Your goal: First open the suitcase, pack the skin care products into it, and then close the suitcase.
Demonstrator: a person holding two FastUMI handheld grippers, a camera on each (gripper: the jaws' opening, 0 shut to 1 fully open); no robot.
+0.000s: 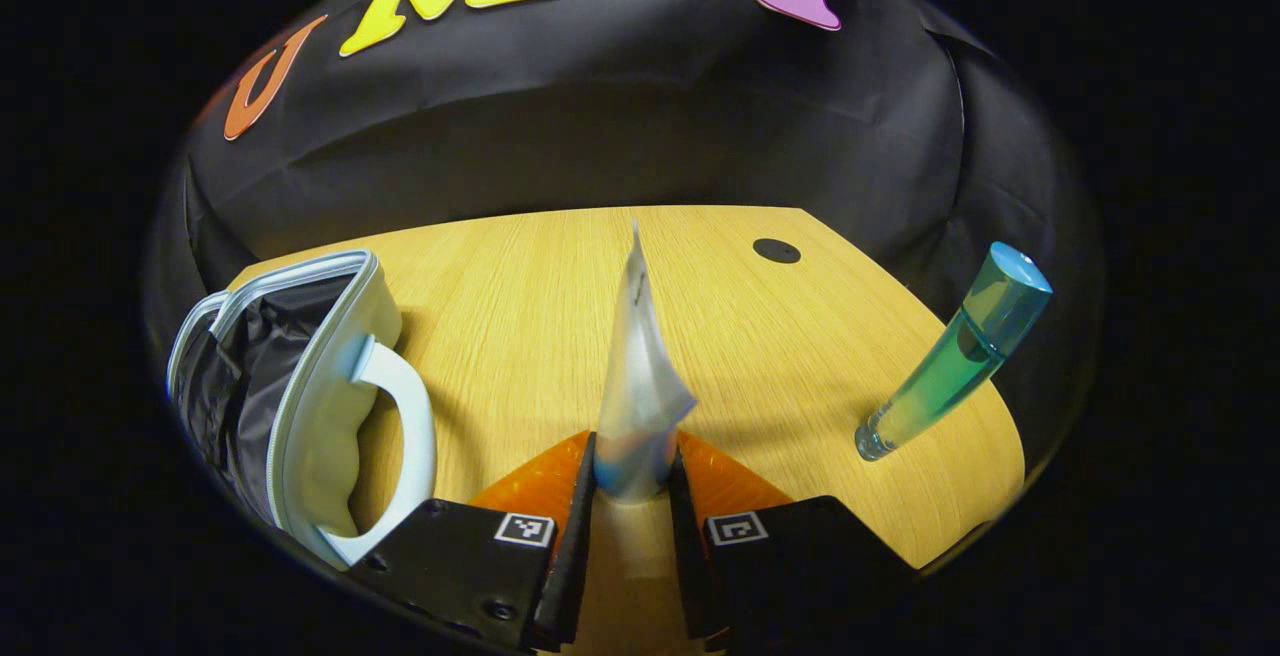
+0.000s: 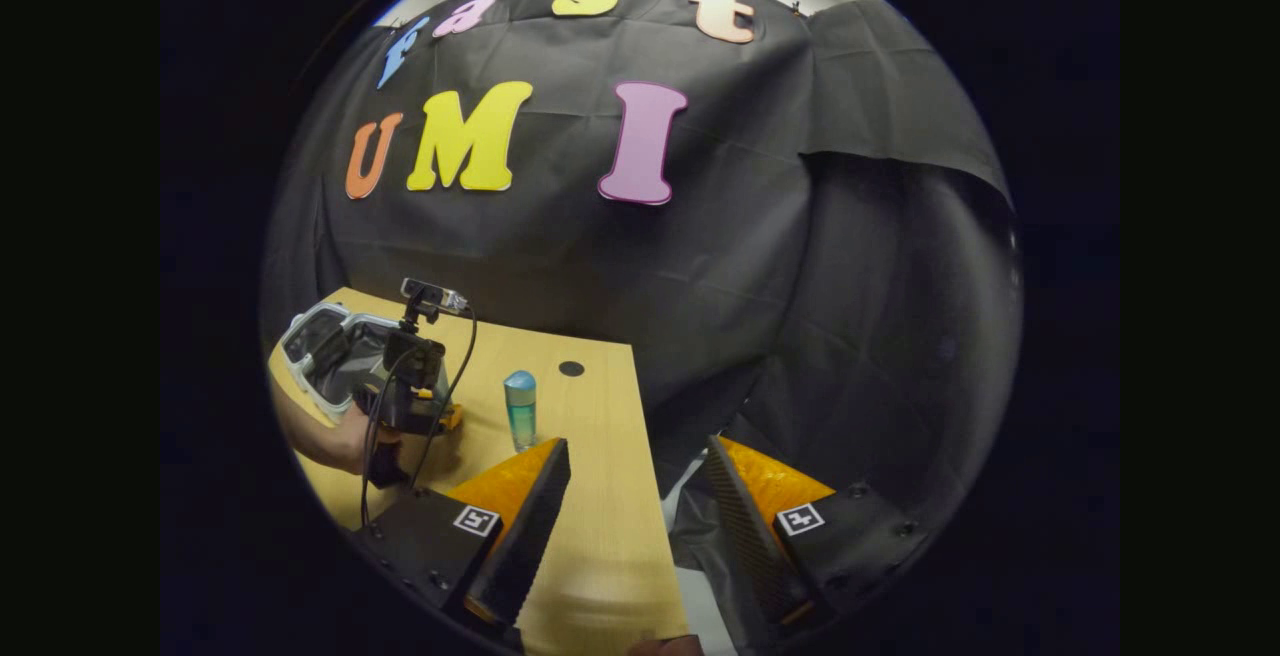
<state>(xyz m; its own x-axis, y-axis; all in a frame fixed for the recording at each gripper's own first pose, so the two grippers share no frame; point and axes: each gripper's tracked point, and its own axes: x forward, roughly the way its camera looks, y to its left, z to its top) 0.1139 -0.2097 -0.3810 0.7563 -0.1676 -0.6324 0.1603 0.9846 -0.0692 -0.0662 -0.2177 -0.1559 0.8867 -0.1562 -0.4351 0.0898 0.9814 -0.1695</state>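
My left gripper (image 1: 634,471) is shut on a flat silvery-white sachet (image 1: 640,376) that stands up between its fingers above the wooden table (image 1: 560,276). To its left the small white suitcase (image 1: 300,386) lies open, dark lining showing, its handle toward me. A tall blue-green bottle (image 1: 950,356) stands at the right near the table's edge. In the right gripper view my right gripper (image 2: 635,506) hangs open over the table's right edge with nothing in it. Farther left there, a hand holds the left gripper (image 2: 410,386) between the open suitcase (image 2: 325,351) and the bottle (image 2: 520,411).
A black round grommet (image 1: 777,251) sits in the tabletop at the back. The booth's black cloth wall stands right behind the table. The table's right edge (image 2: 645,496) runs under my right gripper, with cloth and floor beyond it.
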